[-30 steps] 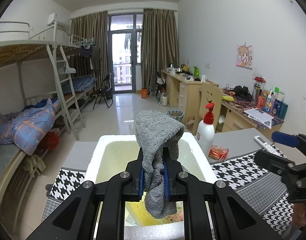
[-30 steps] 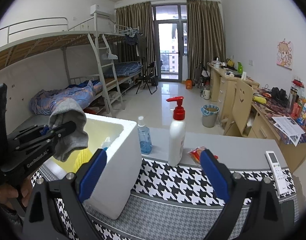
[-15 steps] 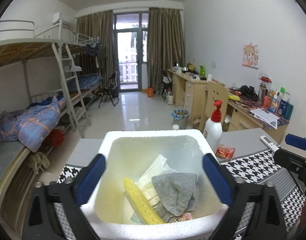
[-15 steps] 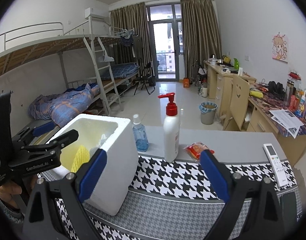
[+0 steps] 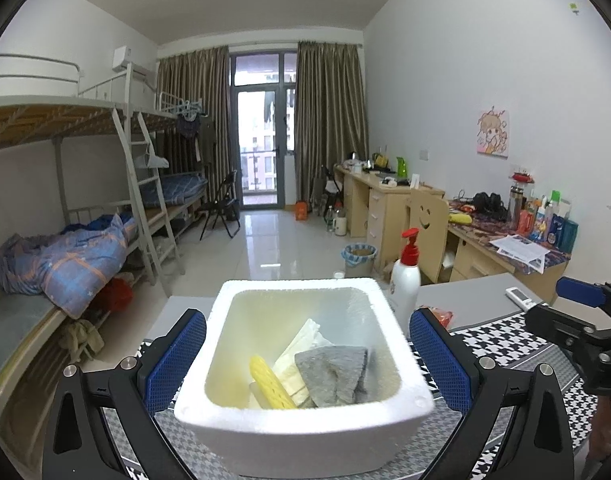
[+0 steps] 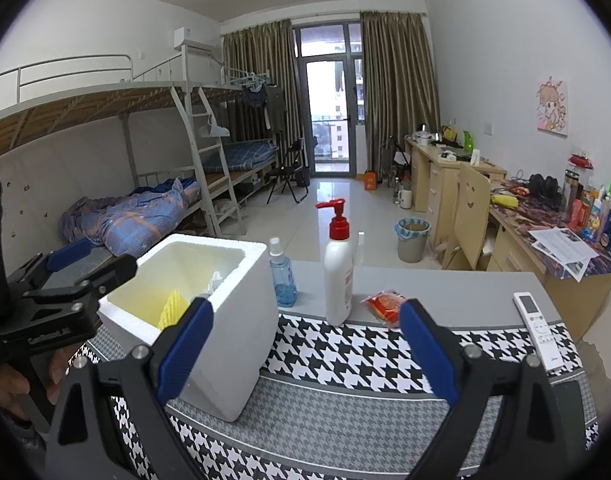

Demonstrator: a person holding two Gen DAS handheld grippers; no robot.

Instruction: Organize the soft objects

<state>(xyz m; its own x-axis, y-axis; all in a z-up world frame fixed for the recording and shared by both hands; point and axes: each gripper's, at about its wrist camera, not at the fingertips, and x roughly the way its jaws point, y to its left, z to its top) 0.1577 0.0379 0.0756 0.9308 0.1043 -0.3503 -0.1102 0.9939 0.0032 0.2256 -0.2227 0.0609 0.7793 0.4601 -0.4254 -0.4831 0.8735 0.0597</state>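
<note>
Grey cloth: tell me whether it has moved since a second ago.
Yes. The grey cloth was clamped in the left gripper above the white foam box; now it lies down inside the box beside the yellow sponge, and the jaws stand open.

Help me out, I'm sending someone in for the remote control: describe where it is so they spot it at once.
Start at the grey table with the houndstooth cloth. On it stand a white foam box and a red-capped pump bottle. The remote control lies flat near the table's right edge, half on the cloth: the only slim white bar with buttons and a small screen.
</note>
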